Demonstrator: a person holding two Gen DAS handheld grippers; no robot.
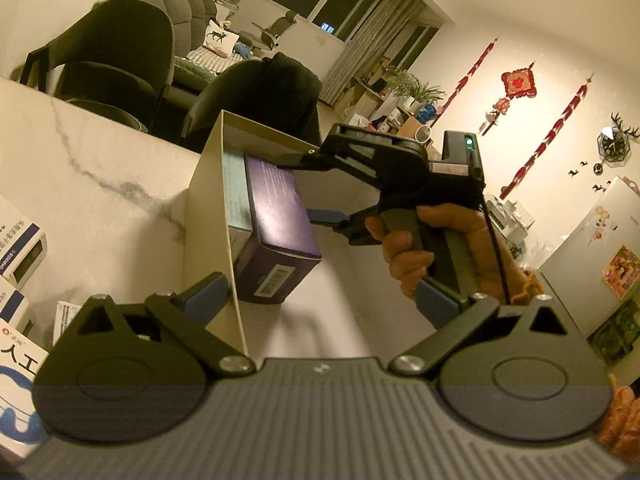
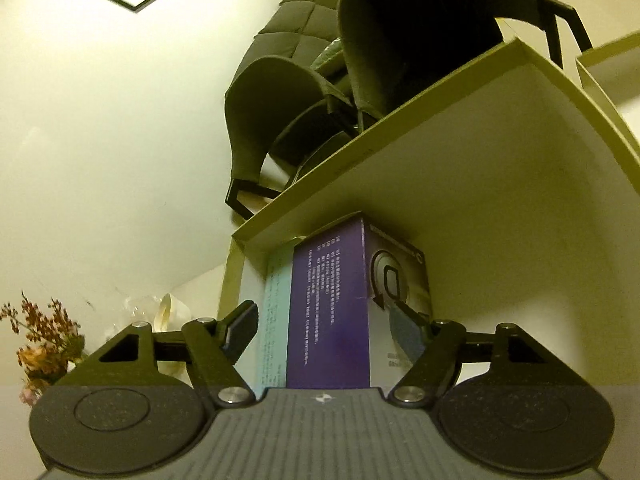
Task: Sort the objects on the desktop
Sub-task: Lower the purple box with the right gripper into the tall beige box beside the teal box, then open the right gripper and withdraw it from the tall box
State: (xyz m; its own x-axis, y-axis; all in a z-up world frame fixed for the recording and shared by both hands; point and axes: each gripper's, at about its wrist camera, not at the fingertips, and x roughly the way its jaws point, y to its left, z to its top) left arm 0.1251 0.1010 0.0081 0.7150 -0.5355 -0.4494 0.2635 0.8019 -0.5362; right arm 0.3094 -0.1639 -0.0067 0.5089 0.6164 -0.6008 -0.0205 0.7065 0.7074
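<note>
A purple box [image 1: 280, 216] stands inside a cream cardboard box [image 1: 208, 208] on the marble table, pressed against a teal box [image 1: 236, 184]. In the right wrist view the purple box [image 2: 328, 312] and the teal box [image 2: 276, 312] sit between the fingers of my right gripper [image 2: 324, 328]. Both pads stand a little off the box sides, so it is open. The left wrist view shows that right gripper [image 1: 296, 190], held by a hand [image 1: 420, 256], at the purple box's near end. My left gripper [image 1: 322, 300] is open wide, its left finger [image 1: 208, 296] beside the cream box's outer wall.
Several white and blue medicine boxes [image 1: 24, 248] lie at the left on the marble table [image 1: 100, 168]. Dark chairs [image 1: 120, 56] stand behind the table. A second cream box [image 2: 608, 64] shows at the right, and dried flowers [image 2: 44, 344] at the left.
</note>
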